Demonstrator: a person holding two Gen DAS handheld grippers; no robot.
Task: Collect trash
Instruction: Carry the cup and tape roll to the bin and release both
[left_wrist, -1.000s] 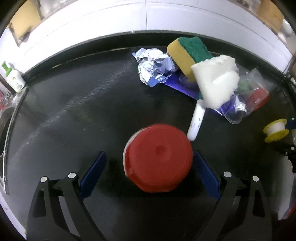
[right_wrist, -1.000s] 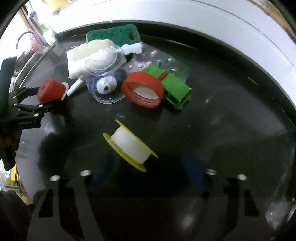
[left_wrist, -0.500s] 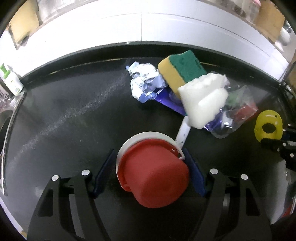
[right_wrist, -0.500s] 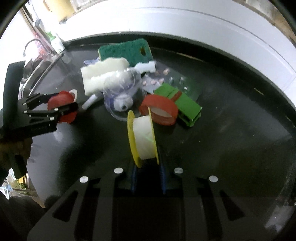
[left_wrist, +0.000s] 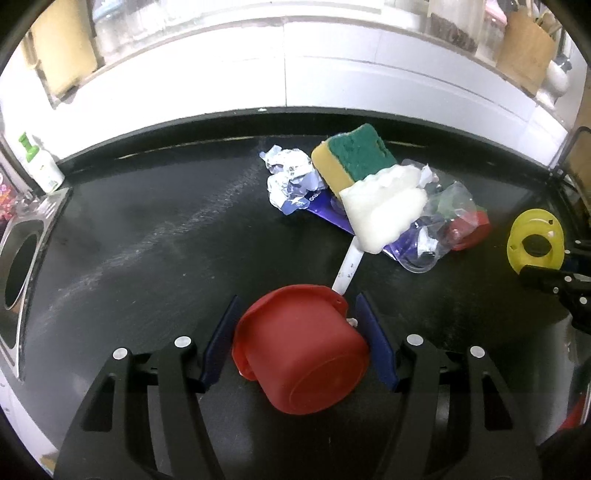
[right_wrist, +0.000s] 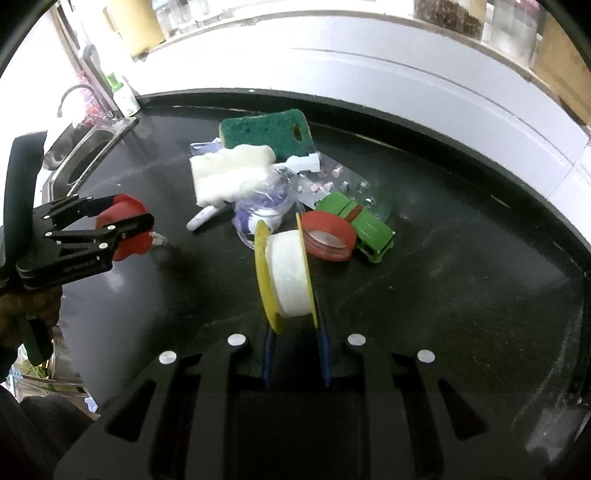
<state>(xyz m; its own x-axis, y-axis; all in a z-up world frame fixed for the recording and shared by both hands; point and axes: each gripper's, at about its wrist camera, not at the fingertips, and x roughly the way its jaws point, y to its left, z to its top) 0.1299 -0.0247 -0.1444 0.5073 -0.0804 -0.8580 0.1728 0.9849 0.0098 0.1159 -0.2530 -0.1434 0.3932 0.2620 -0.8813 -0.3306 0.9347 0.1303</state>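
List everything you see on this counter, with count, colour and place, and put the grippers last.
red cup: 1, red, held in the left gripper
tape spool: 1, yellow with white tape, held in the right gripper
sponge: 1, green on yellow, back of the pile
white foam: 1, white, in front of the sponge
crumpled foil: 1, silver, left of the sponge
clear cup: 1, clear, pile centre
red lid: 1, red, behind the spool
green box: 1, green, right of the lid
blister pack: 1, silver, behind the box
marker: 1, white, under the foam
bottle: 1, white, by the sink
sink: 1, steel, far left
left gripper: shut on the cup
right gripper: shut on the spool
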